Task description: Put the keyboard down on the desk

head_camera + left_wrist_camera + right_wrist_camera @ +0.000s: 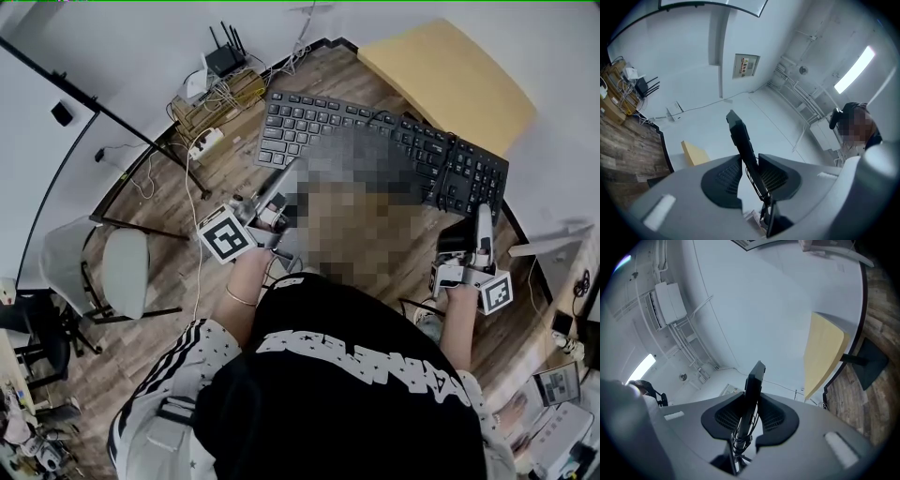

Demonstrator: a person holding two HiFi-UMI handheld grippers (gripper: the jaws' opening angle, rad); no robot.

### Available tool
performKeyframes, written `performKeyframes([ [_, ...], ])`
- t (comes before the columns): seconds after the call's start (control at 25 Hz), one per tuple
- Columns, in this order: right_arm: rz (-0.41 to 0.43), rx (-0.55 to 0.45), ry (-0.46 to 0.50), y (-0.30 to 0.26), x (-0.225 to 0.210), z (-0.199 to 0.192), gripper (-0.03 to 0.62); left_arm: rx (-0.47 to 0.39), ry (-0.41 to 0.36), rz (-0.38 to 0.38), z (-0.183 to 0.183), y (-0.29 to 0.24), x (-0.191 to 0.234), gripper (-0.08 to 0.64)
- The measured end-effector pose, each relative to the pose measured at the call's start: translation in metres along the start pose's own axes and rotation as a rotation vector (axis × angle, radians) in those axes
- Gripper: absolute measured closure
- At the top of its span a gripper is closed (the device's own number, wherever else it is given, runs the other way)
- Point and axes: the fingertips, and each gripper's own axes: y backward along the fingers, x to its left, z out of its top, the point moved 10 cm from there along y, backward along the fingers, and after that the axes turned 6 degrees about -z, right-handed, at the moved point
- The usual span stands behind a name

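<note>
A black keyboard (pixel 375 141) is held up in the air, keys upward, over the wooden floor. My left gripper (pixel 277 199) is shut on its near left edge and my right gripper (pixel 481 220) is shut on its near right edge. In the left gripper view the keyboard (pixel 743 145) stands edge-on, clamped between the jaws of that gripper (pixel 750 173), with its bundled cable hanging below. In the right gripper view the same keyboard (pixel 752 390) is pinched the same way by the right gripper (pixel 751 416). The yellow-topped desk (pixel 450 75) lies just beyond the keyboard, at the upper right.
A router and tangled cables (pixel 220 70) sit on the floor at the back left, by a power strip (pixel 208 141). A grey chair (pixel 117 272) stands at the left. The desk (pixel 825 352) has a dark foot on the wood floor.
</note>
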Motion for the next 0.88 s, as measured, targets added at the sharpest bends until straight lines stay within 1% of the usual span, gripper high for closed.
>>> performKeyframes([
  [0.08,0.008,0.003,0.02,-0.001,0.002,0.001,0.492,-0.02,0.022,-0.03,-0.004,0.0,0.004,0.456],
  [0.24,0.011,-0.001,0.029,-0.002,0.003,0.001,0.492,0.0,-0.013,-0.008,0.001,0.001,0.007,0.456],
  [0.32,0.011,-0.002,0.034,-0.002,0.003,0.002,0.492,0.002,-0.004,-0.015,0.0,-0.001,0.008,0.456],
  [0.4,0.009,-0.002,0.037,-0.003,0.004,0.003,0.491,0.005,-0.014,-0.006,0.001,-0.001,0.008,0.456],
  [0.52,0.008,-0.003,0.038,-0.002,0.009,0.001,0.492,-0.006,0.017,-0.028,0.001,-0.001,0.005,0.456],
  [0.56,0.008,-0.001,0.038,-0.002,0.01,0.001,0.492,-0.001,0.008,-0.02,0.003,0.0,0.005,0.456],
  [0.64,0.011,0.003,0.045,-0.003,0.011,0.002,0.492,0.017,-0.035,0.014,0.006,0.002,0.007,0.456],
  [0.72,0.011,-0.002,0.049,-0.003,0.011,0.002,0.492,0.024,-0.046,0.02,0.007,0.002,0.01,0.456],
  [0.8,0.001,-0.015,0.049,0.0,0.01,0.0,0.492,0.025,-0.037,0.01,0.007,0.0,0.014,0.456],
  [0.88,-0.007,-0.028,0.052,0.002,0.009,-0.001,0.492,0.02,0.002,-0.025,0.006,-0.005,0.017,0.456],
])
